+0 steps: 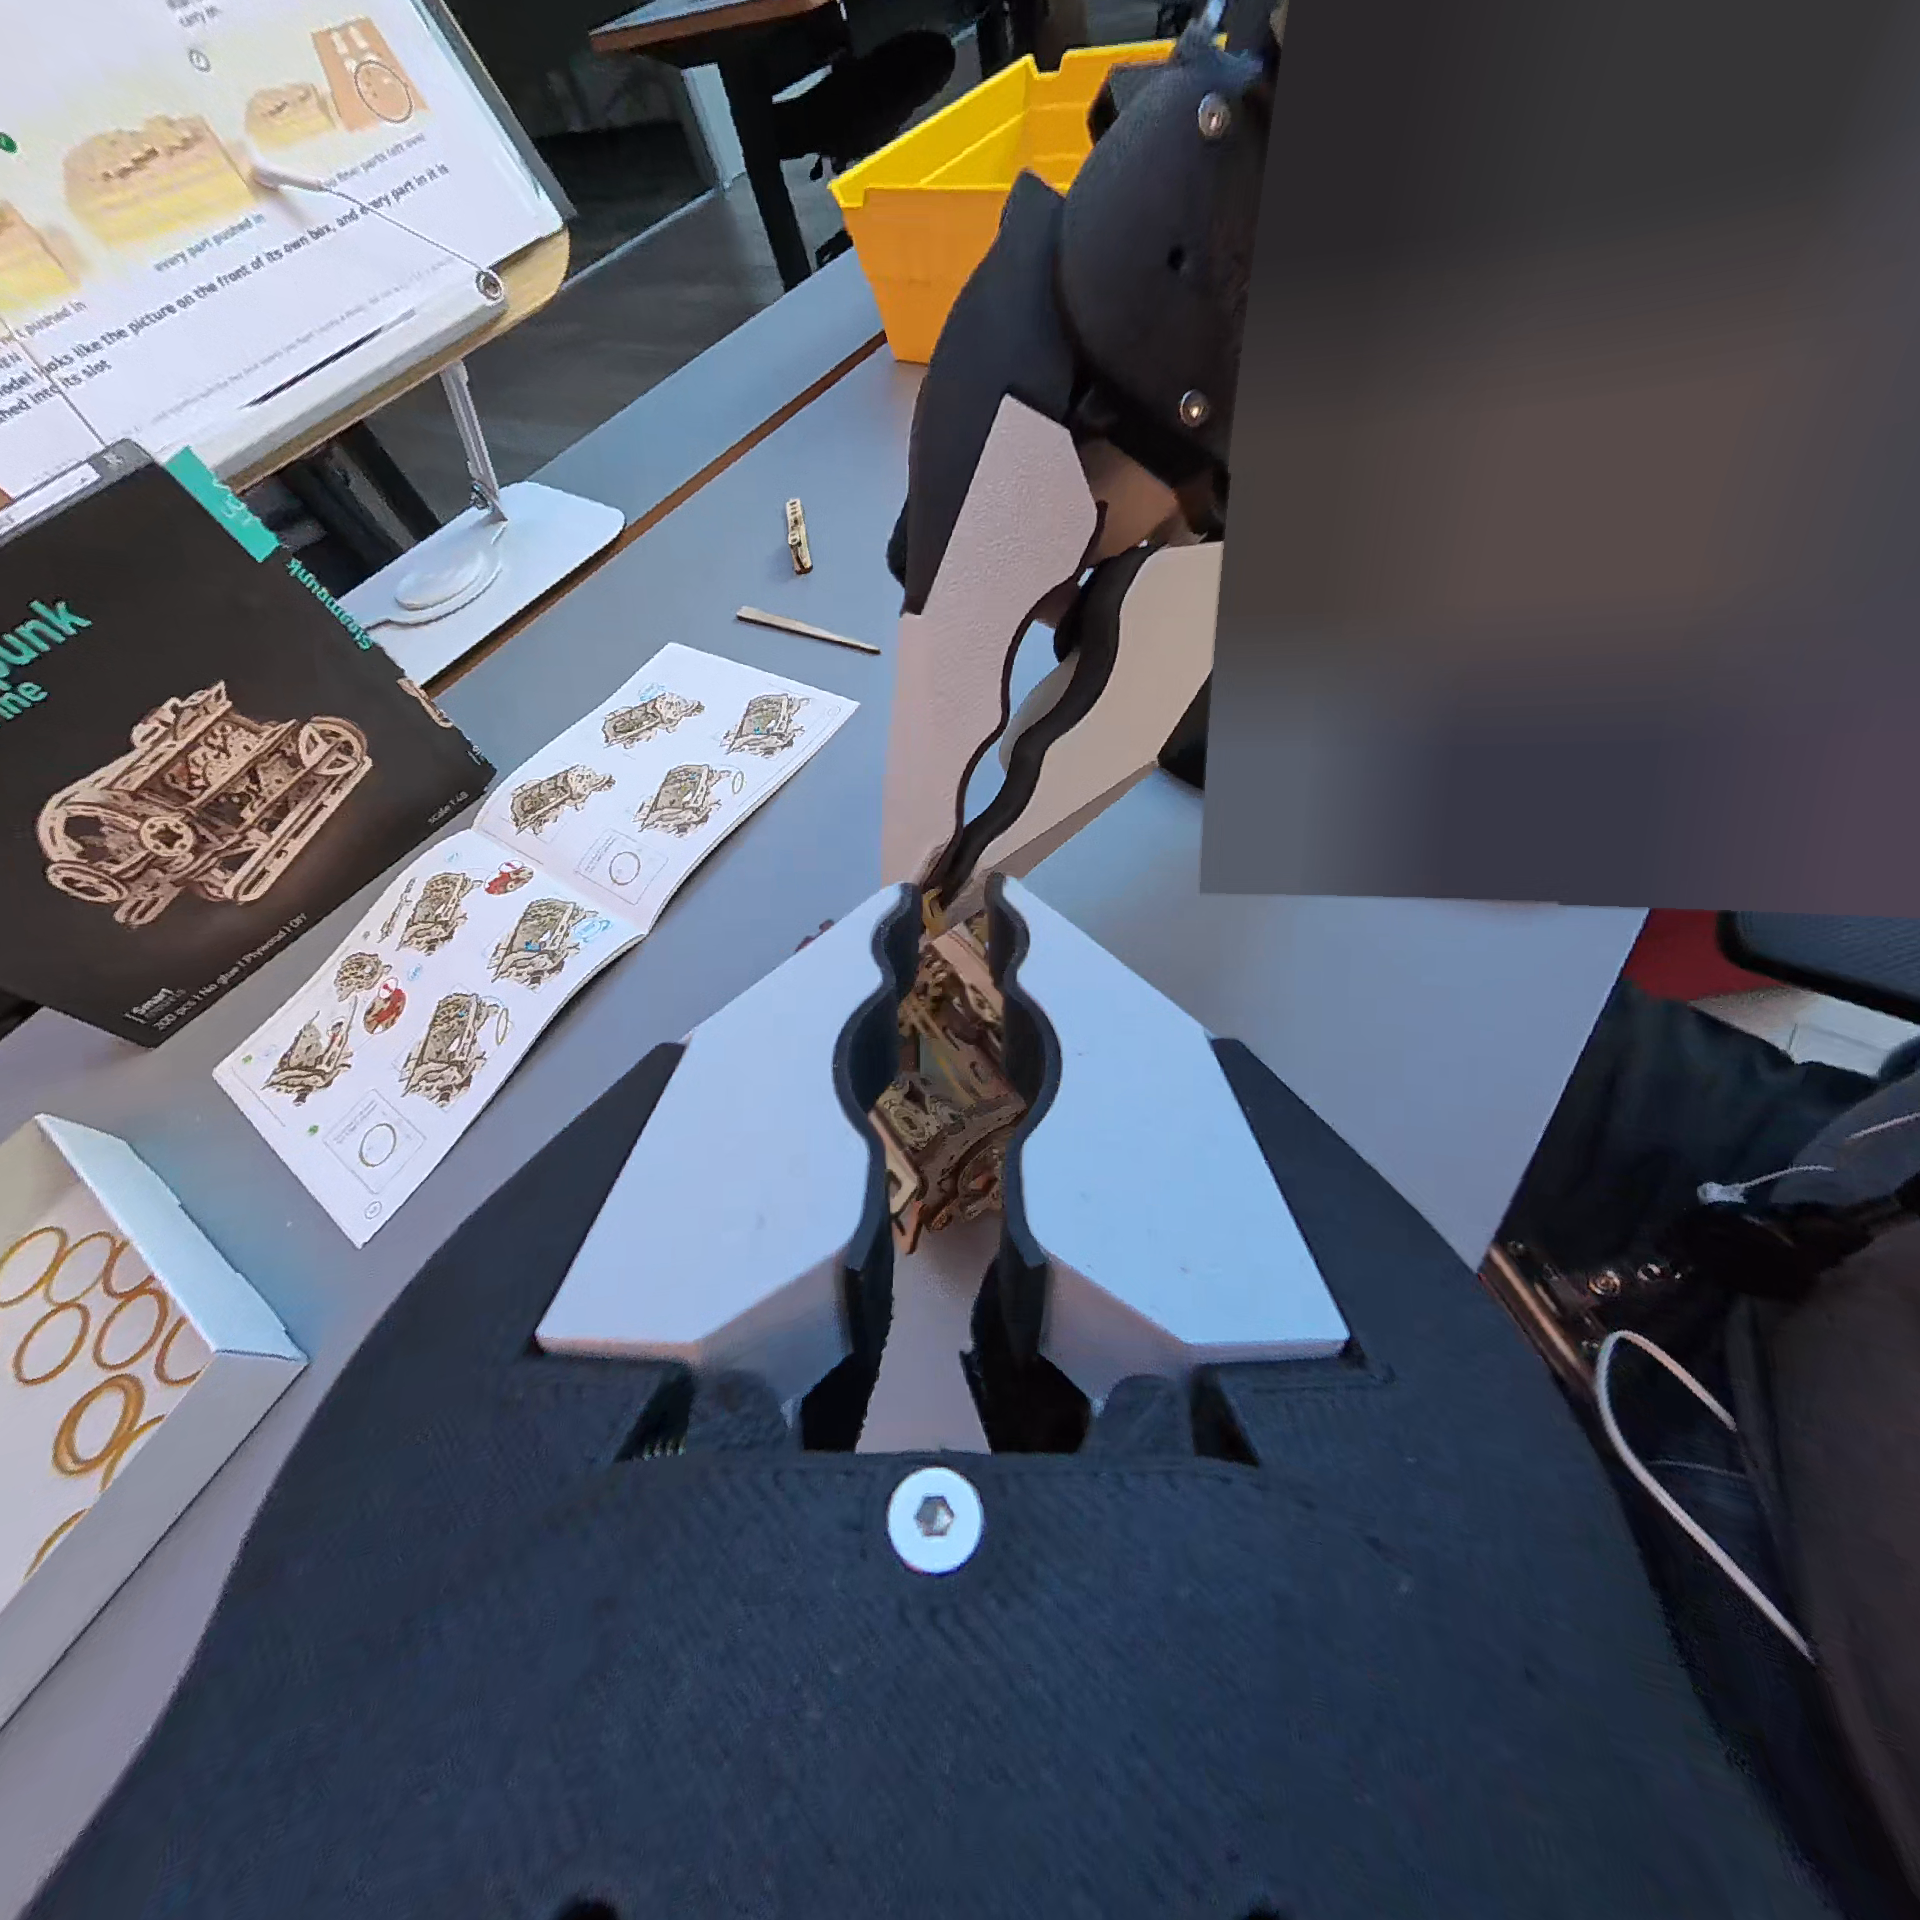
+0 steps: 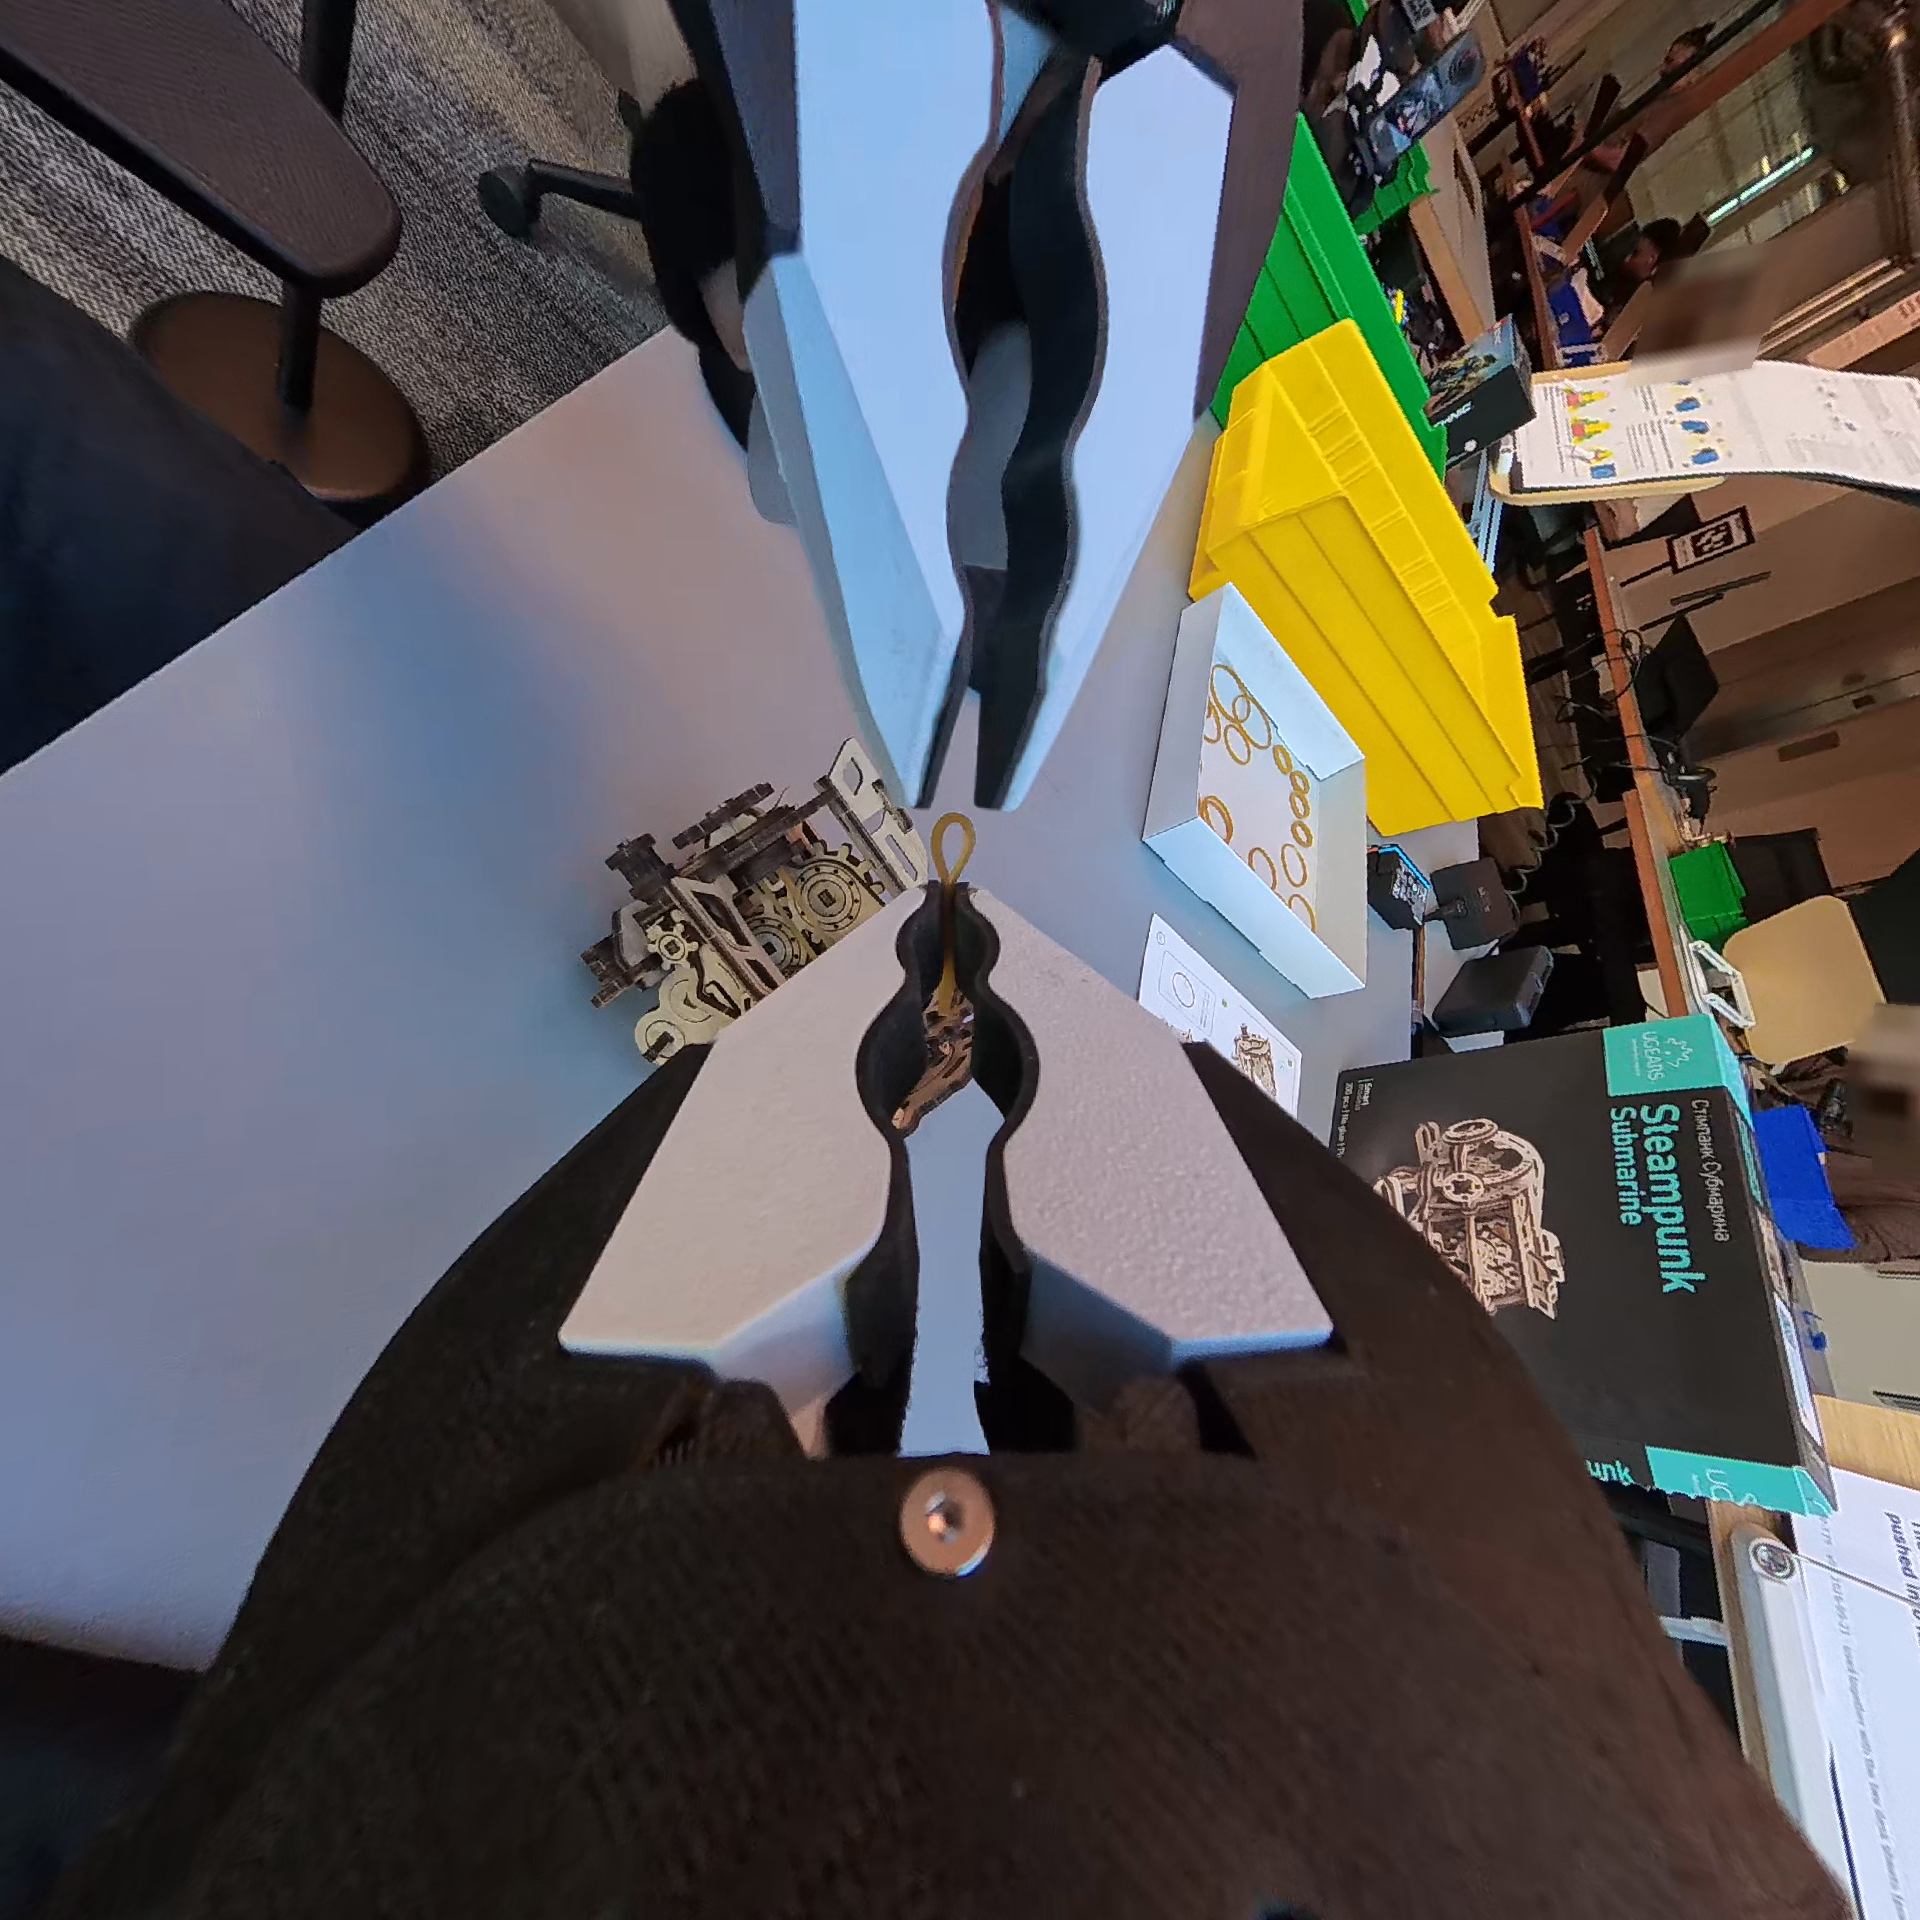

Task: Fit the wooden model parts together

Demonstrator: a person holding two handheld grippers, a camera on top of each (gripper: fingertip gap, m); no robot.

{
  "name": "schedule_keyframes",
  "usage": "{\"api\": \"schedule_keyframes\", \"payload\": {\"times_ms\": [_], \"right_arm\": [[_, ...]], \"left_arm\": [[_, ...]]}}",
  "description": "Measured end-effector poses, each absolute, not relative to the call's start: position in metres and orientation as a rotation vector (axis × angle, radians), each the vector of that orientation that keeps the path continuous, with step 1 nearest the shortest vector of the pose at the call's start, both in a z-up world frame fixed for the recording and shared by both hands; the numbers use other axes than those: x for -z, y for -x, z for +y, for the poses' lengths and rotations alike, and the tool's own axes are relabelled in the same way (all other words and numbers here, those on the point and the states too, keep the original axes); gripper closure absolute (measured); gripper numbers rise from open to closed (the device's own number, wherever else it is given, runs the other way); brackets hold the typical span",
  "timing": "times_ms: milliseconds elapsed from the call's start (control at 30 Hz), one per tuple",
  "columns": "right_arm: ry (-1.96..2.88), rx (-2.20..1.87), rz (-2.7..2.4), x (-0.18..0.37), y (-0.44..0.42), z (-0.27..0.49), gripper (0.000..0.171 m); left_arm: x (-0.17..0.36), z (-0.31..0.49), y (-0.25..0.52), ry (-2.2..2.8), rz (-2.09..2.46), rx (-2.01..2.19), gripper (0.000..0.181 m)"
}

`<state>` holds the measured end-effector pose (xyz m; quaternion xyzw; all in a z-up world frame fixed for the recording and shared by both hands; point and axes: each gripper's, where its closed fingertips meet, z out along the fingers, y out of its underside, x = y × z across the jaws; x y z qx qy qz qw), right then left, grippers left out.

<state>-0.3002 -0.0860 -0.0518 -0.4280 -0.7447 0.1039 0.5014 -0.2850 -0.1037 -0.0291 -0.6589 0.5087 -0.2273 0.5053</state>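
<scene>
A partly built wooden model of gears and plates lies on the grey table. In the left wrist view it shows through the gap between my fingers. My right gripper is shut on a yellow rubber band, whose loop sticks out past the tips just above the model's right end. My left gripper is open by a narrow gap and empty. It points down tip to tip against the right gripper, and in the right wrist view it comes in from the top.
A white box of rubber bands, an open instruction booklet and the black kit box lie nearby. Yellow bins stand at the table's edge. A loose wooden piece and a stick lie farther off. A sheet on a stand is behind. The tips of both grippers are at nearly the same place.
</scene>
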Motion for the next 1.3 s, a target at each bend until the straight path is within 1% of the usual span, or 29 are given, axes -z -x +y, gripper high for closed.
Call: {"api": "schedule_keyframes", "payload": {"times_ms": [233, 300, 433, 700, 767, 933, 1067, 1200, 1300], "right_arm": [[1.035, -0.275, -1.819, 0.052, 0.300, -0.091, 0.171], [1.037, -0.278, -1.820, 0.052, 0.300, -0.091, 0.171], [1.036, -0.288, -1.826, 0.053, 0.300, -0.093, 0.171], [1.107, -0.364, -1.843, 0.059, 0.299, -0.094, 0.171], [1.121, -0.363, -1.838, 0.059, 0.299, -0.092, 0.171], [1.114, -0.363, -1.843, 0.060, 0.299, -0.093, 0.171], [1.090, -0.311, -1.845, 0.060, 0.299, -0.092, 0.171], [1.065, -0.263, -1.844, 0.060, 0.299, -0.090, 0.171], [1.031, -0.211, -1.835, 0.059, 0.300, -0.088, 0.170]], "left_arm": [[0.039, -0.099, 0.284, 1.548, 1.299, 0.349, 0.173], [0.042, -0.098, 0.285, 1.542, 1.321, 0.297, 0.177], [0.047, -0.100, 0.283, 1.582, 1.319, 0.356, 0.181], [0.050, -0.103, 0.281, 1.599, 1.320, 0.403, 0.180], [0.049, -0.102, 0.281, 1.606, 1.304, 0.412, 0.173], [0.041, -0.104, 0.278, 1.641, 1.234, 0.579, 0.173], [0.045, -0.101, 0.279, 1.743, 1.168, 0.679, 0.181], [0.046, -0.101, 0.279, 1.800, 1.110, 0.759, 0.181], [0.045, -0.100, 0.279, 1.888, 0.999, 0.900, 0.181]]}}
